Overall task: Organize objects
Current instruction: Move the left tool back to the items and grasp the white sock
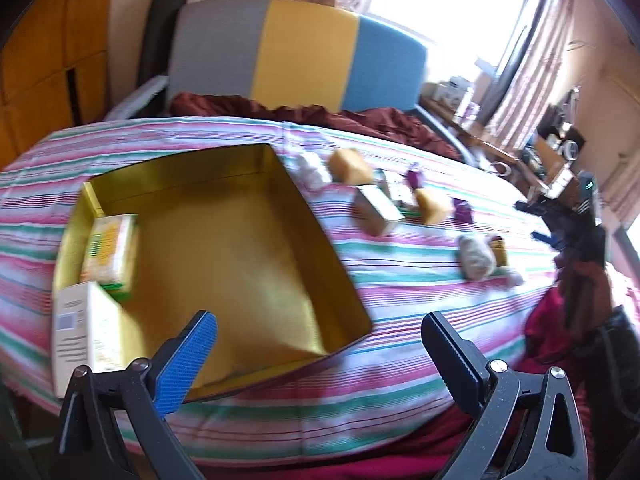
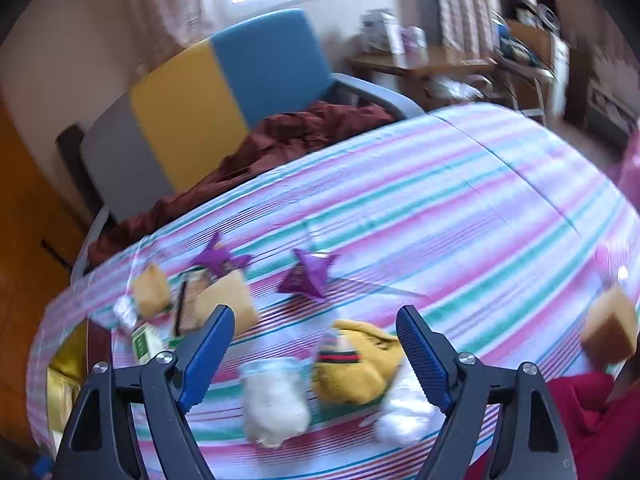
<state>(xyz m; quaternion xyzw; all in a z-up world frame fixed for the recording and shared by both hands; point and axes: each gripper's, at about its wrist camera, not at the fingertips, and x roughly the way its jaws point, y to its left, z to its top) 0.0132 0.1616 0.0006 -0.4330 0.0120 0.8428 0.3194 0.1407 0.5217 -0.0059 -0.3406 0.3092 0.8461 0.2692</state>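
Plainly, each hand-held gripper, left (image 1: 320,354) over the gold tin (image 1: 224,240), right (image 2: 316,354) over packets, is spread wide, holding nothing.

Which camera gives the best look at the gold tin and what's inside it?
The left wrist view. It shows the gold tin nearly whole, open on the striped cloth, with two cartons along one side. The right wrist view catches only a blurred gold sliver of it at the lower left edge.

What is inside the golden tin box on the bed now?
Two cartons stand along the left wall of the golden tin box: a yellow-green carton and a white carton.
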